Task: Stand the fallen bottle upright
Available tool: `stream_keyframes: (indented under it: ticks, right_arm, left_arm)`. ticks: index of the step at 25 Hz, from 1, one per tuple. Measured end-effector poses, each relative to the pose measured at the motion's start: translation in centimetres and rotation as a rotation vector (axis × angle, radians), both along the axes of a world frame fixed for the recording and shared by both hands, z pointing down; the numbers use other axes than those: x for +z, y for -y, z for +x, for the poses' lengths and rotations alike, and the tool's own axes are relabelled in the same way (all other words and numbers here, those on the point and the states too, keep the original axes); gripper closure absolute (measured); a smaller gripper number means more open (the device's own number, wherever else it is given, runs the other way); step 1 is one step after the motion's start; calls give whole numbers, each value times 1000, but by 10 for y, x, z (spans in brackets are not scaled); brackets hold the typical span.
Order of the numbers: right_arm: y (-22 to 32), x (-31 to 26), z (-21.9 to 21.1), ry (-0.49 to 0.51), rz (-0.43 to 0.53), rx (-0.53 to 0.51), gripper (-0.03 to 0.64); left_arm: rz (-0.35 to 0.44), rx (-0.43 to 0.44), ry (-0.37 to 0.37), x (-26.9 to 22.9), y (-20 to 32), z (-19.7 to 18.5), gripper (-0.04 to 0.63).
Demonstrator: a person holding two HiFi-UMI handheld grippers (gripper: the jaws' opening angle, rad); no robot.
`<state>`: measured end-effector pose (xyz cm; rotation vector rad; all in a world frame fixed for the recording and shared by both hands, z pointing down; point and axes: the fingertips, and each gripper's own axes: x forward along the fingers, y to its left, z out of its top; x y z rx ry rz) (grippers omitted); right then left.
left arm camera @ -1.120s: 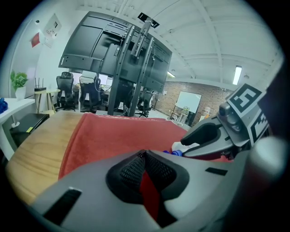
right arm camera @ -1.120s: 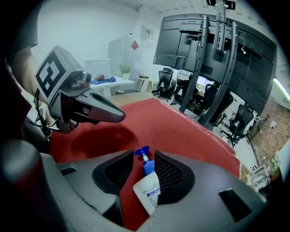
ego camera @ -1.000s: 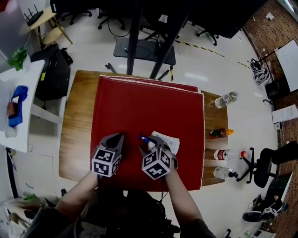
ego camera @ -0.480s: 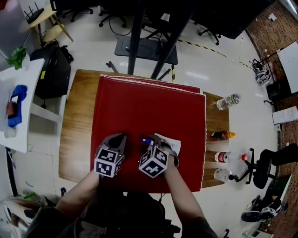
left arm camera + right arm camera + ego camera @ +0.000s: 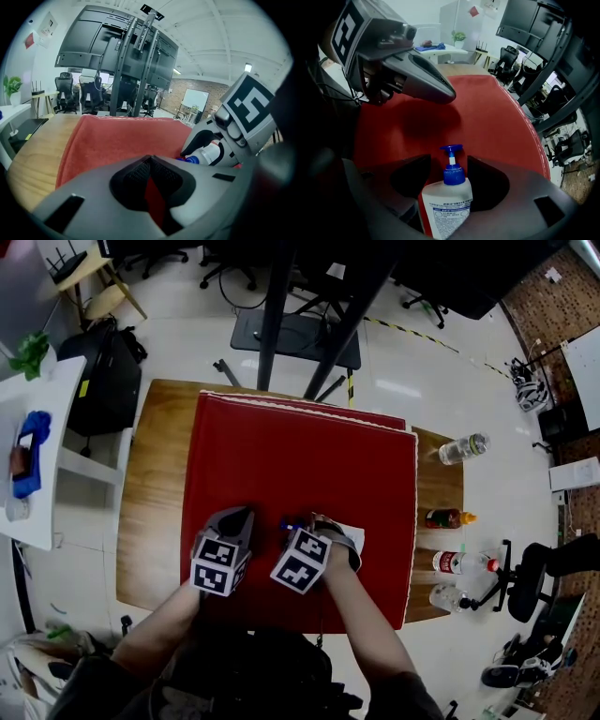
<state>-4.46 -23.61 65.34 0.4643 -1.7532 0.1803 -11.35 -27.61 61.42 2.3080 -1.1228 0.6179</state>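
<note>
White plastic pump bottle with blue pump head (image 5: 447, 201) is lying on its side, near middle of the red cloth (image 5: 300, 446), pump pointing left. Just changed: my right gripper (image 5: 449, 159) has tipped down and rolled over it, and its fingers (image 5: 490, 183) have just been opening. Now they're spread with the bottle's shoulder between them, no squeeze that I can see. So the grasp is set up, not made, and the bottle isn't raised yet. My judgement for next: close on the body, swing it onto its base. My left gripper (image 5: 150, 158) sits just left of it, fingers (image 5: 129, 174) closed on nothing. The cloth covers most of the wooden surface (image 5: 155, 484). Four other bottles (image 5: 442, 517) are on the bare right strip, well apart. Room: black stand posts (image 5: 281, 306) far side, office chairs (image 5: 539, 568), white side table (image 5: 47, 418) left, brick wall (image 5: 553, 296) right.
</note>
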Motion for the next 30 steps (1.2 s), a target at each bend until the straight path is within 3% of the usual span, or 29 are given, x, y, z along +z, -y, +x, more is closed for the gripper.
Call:
stream_keyframes:
  ticks: [8, 17, 30]
  right_arm:
    - [6, 17, -1, -105, -43, -55, 374]
    - [11, 21, -3, -141, -48, -77, 382]
    - [3, 22, -5, -197, -41, -135, 449]
  left_arm:
    - [-7, -1, -7, 5, 8, -1, 569]
    - [-16, 8, 6, 13, 13, -4, 569]
    - [-22, 9, -1, 12, 10, -2, 569]
